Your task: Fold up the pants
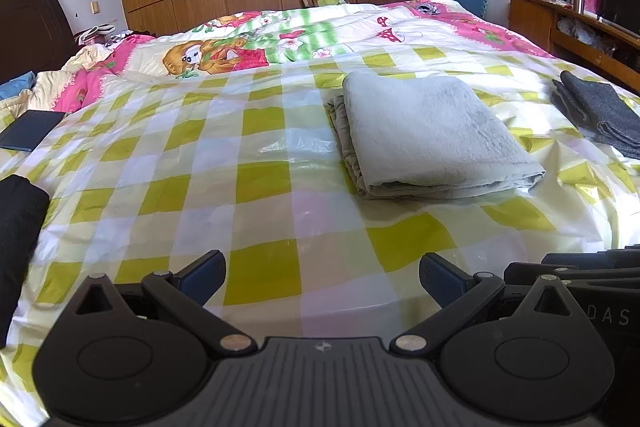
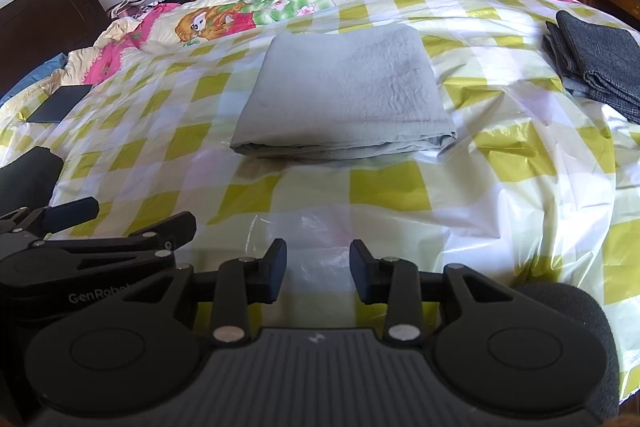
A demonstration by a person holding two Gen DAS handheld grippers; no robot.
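The grey pants (image 1: 432, 131) lie folded on the checked sheet (image 1: 260, 187), at one o'clock from the left gripper (image 1: 322, 279), whose fingers are spread wide. The right gripper (image 2: 318, 275) is parted and empty, with the pants at twelve o'clock.

The left hand-held gripper (image 1: 322, 277) is built of matte black plastic. A ribbed dark-grey plate with a small pale emblem is seen at 6 o'clock in its own view, flanked by two rounded housings, each marked with a shallow circular recess. Silver rivets are set at the linkage pivots, and triangular cut-outs are seen in the outer arms. Its fingers (image 1: 202, 277) are faced with dark blue textured pads.

The right hand-held gripper (image 2: 318, 277) is made the same way, with black fingers (image 2: 276, 273). At 9 o'clock in the right view, white "GenRobot" lettering, partly cut off, is printed on the left unit's side.
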